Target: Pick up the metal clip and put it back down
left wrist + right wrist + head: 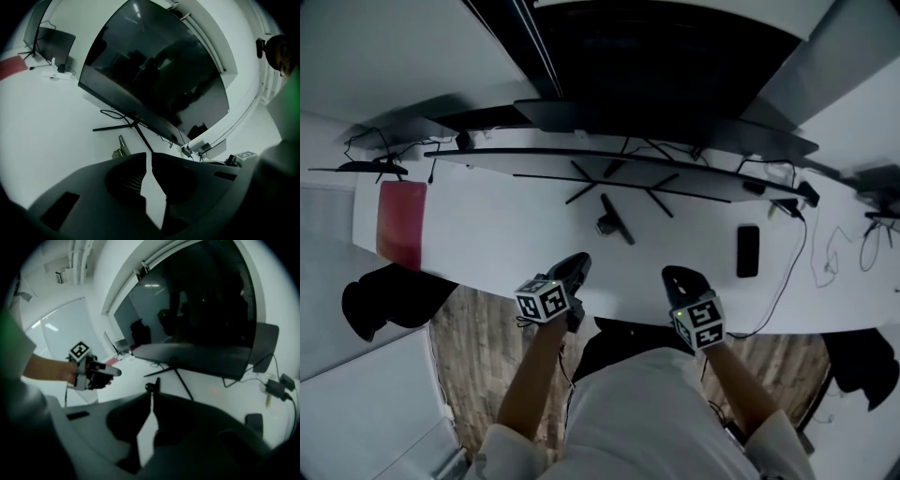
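The metal clip (614,220) lies on the white desk (487,230) just in front of the monitor stand, a dark bar with a greyish metal part. It also shows ahead of the jaws in the left gripper view as the clip (121,149) and in the right gripper view as the clip (153,386). My left gripper (578,262) hovers at the desk's near edge, short of the clip, its jaws a narrow slit apart with nothing between them. My right gripper (680,277) hangs to the right of it, shut and empty. From the right gripper view the left gripper (112,372) is seen at the left.
A large dark monitor (656,84) on a splayed black stand (619,178) fills the back of the desk. A black phone (748,251) lies to the right, with a cable (797,258) beside it. A red pad (401,223) sits at the left end.
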